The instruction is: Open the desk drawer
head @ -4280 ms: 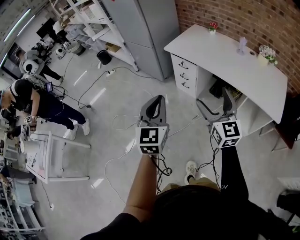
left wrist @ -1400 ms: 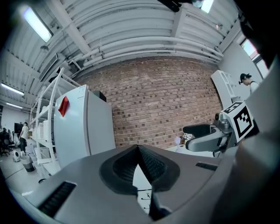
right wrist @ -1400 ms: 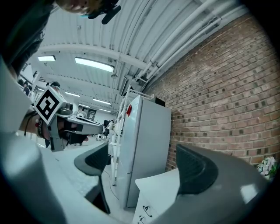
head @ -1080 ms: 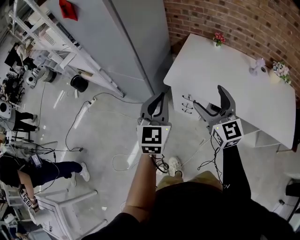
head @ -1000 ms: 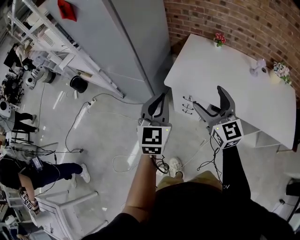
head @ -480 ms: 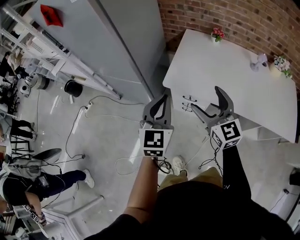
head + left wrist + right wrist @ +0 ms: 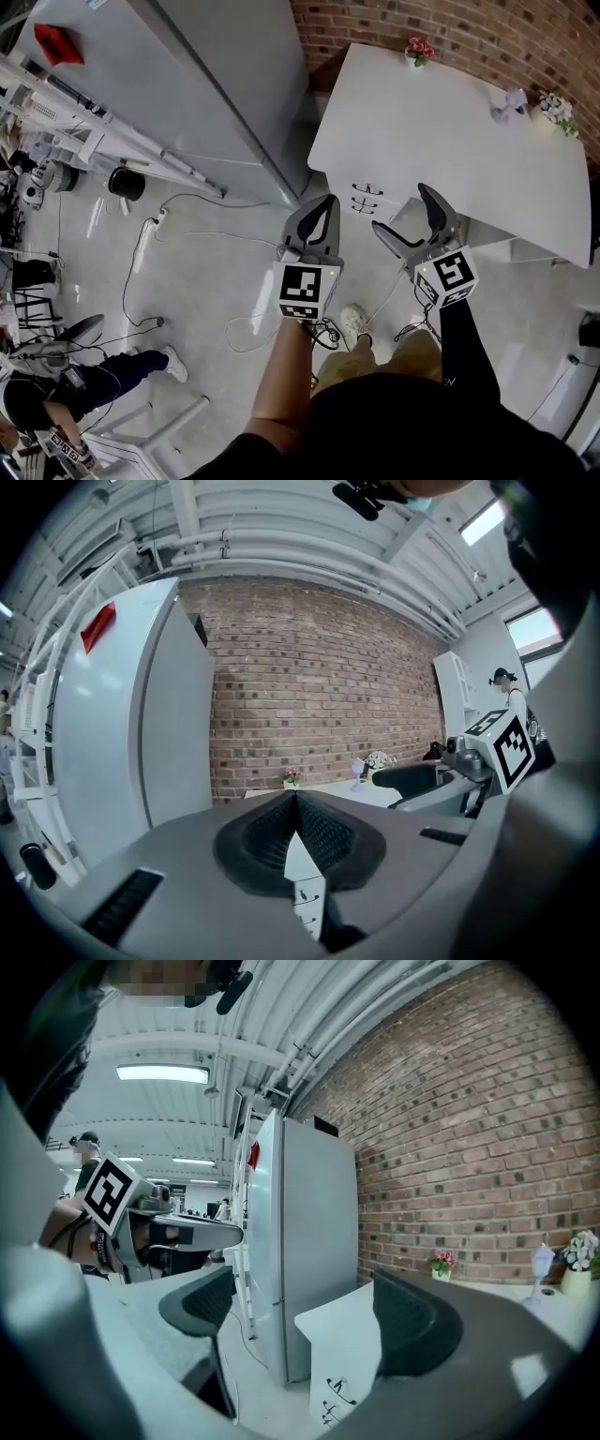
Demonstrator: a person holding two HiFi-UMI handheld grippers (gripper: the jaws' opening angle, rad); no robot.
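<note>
We held the left gripper (image 7: pixel 321 202) with its jaws pressed together, empty. The right gripper (image 7: pixel 400 208) was wide open with nothing between its jaws. The desk drawers (image 7: pixel 364 199) sat shut ahead of and below both claws, untouched, under the white desk (image 7: pixel 450 122) top.

Grey moulded shell on left gripper (image 7: pixel 325 202), with black ribbed pads (image 7: pixel 267 834) inside. Same grey build on right gripper (image 7: pixel 399 208), with dark pads (image 7: pixel 412 1326). White left cube (image 7: pixel 304 291) and right cube (image 7: pixel 446 275), each printed with black square markers. Black cables (image 7: pixel 328 334) trailing beneath. Black sleeve (image 7: pixel 465 347) on right arm. Black top (image 7: pixel 403 431), tan trousers (image 7: pixel 418 349), pale shoe (image 7: pixel 353 322).
</note>
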